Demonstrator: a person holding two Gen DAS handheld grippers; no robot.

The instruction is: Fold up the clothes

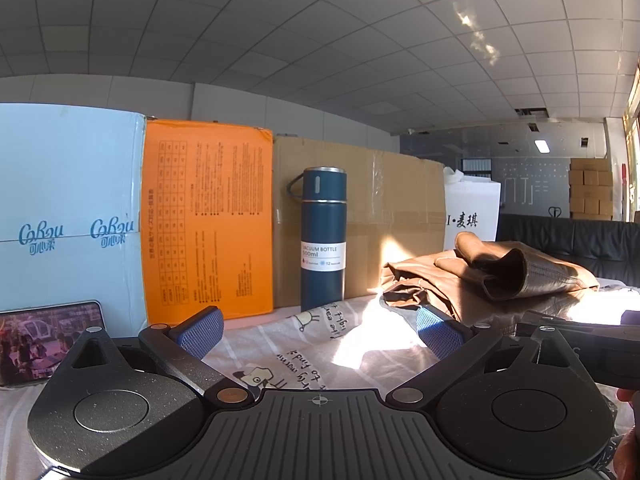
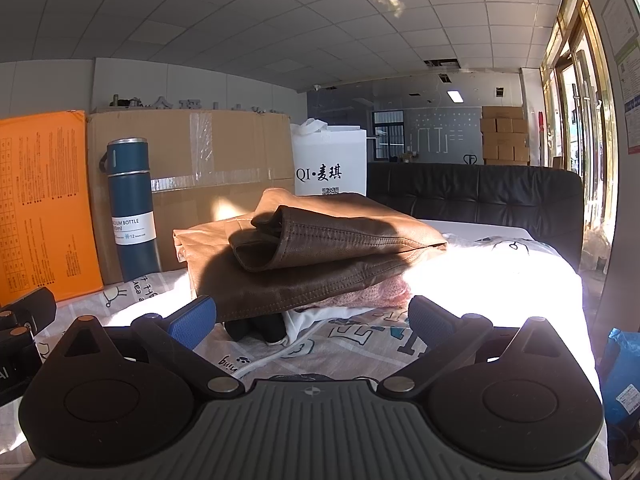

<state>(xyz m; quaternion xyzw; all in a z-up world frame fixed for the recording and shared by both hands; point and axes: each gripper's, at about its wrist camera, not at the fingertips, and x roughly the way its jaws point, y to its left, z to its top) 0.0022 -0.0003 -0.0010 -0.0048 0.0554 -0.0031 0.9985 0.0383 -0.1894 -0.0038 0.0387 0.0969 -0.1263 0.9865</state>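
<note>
1. Jacket (image 2: 320, 248), brown leather, lies folded on printed bedsheet (image 2: 352, 336), ahead of both grippers.
2. Left gripper (image 1: 320, 330), right gripper (image 2: 312, 316): fingers apart, holding nothing.
3. Flask (image 1: 323, 236) label: "VACUUM BOTTLE 500ml".
4. Blue box (image 1: 68, 208): "CoRou".

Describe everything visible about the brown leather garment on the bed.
The brown leather garment looks like stitched leather, folded into a thick stack, with a loose sleeve-like piece draped on top, its open cuff facing the camera. It rests on pink knit, white and black clothing on the printed bedsheet, half in sunlight. Neither gripper touches it.
</note>
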